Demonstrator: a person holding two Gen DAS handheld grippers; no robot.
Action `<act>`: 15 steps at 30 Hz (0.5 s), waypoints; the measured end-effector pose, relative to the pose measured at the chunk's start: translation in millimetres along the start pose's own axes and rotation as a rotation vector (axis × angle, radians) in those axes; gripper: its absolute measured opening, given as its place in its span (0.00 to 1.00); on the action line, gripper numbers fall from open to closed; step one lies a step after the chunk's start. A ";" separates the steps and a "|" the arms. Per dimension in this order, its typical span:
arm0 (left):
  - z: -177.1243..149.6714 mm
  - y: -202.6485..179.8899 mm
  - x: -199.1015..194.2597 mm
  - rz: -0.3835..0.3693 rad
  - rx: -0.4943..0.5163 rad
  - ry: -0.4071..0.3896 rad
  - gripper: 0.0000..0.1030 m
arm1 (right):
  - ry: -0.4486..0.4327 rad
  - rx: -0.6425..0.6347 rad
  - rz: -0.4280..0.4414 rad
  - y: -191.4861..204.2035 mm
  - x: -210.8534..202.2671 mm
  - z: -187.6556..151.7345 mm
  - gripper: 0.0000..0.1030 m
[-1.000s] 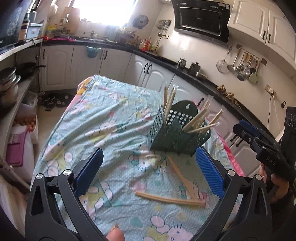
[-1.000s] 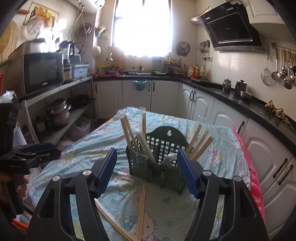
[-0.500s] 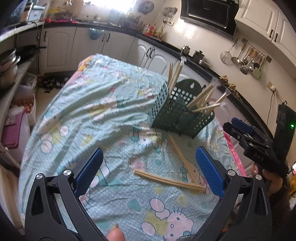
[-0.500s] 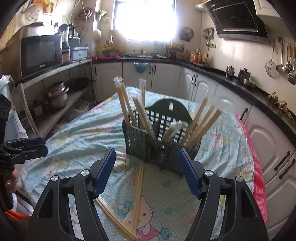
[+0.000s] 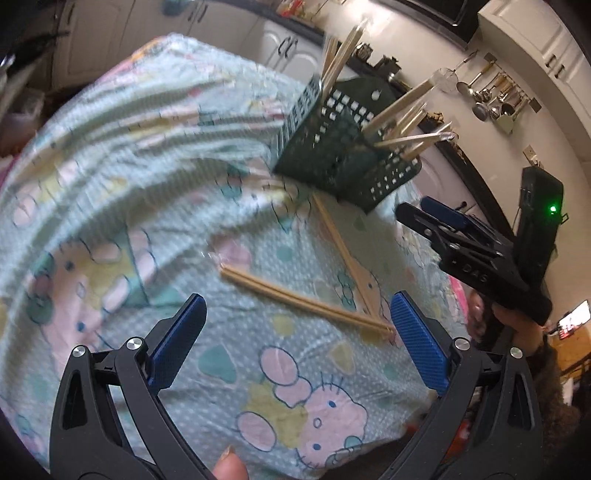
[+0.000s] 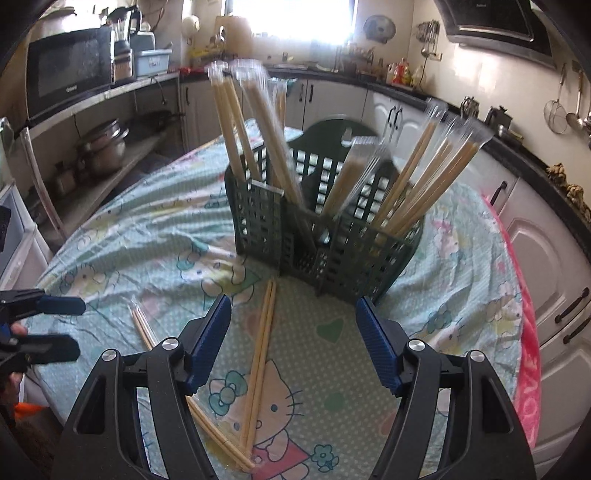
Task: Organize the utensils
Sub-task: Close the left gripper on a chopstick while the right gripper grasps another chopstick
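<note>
You have most chopsticks point(image 6: 417, 184) standing in the basket point(image 6: 325, 254), apparently two pairs point(image 6: 260, 354) left on the cloth point(image 6: 443, 295), and both your left gripper point(image 5: 295, 345) and right gripper point(image 6: 293, 339) gape empty.

Cartoon-cat tablecloth point(image 6: 155, 221) covered table. Microwave point(image 6: 70, 72) sat on far-left shelf, pots point(image 6: 103, 147) on shelf below. Range hood point(image 6: 495, 26) far right; ladles and strainer point(image 5: 491, 99) hung on wall.
</note>
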State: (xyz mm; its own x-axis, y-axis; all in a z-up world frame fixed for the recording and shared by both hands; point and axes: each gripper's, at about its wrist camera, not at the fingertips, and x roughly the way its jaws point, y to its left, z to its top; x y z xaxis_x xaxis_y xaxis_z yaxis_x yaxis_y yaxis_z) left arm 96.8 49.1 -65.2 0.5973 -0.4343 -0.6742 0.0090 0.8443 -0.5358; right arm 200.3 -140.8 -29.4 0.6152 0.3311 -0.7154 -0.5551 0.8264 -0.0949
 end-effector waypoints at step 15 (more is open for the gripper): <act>2.9 25.4 41.8 -0.076 -0.208 0.104 0.60 | 0.141 -0.053 0.053 16.5 70.0 10.1 0.38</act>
State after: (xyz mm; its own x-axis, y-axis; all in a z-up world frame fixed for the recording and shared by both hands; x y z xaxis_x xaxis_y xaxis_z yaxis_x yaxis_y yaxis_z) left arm 124.3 53.2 -105.6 0.5153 -0.5331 -0.6710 -0.1209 0.7299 -0.6728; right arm 239.8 -99.4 -74.1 0.5016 0.3035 -0.8101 -0.6158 0.7830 -0.0880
